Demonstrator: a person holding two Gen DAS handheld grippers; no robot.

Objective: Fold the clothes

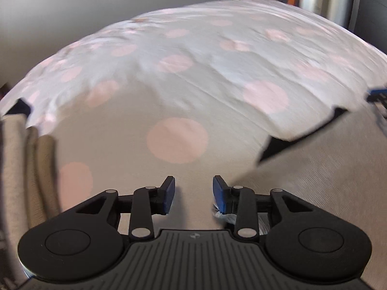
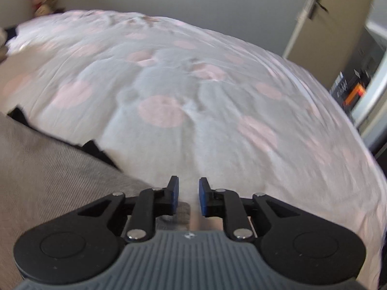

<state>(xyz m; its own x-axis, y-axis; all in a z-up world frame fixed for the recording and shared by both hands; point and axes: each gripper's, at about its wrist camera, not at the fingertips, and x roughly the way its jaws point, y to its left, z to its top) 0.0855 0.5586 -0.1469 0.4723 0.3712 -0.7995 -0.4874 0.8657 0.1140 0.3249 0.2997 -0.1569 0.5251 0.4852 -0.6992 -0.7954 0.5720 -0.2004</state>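
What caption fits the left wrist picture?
Open left gripper hovers over a white bedspread with pink dots, beside a grey-beige garment.

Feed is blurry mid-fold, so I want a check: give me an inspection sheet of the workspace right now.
Surface: bed cover, white with pink dots, wrinkled.
Job's things: grey garment lying on the cover, a dark layer at its edge; beige cloth bunched at the left in the left view.
Clutter: nothing seen on the cover.
Grippers: left gripper open, empty; right gripper open, empty.
Cables: nothing seen.
Surroundings: grey wall; door ajar at the right.
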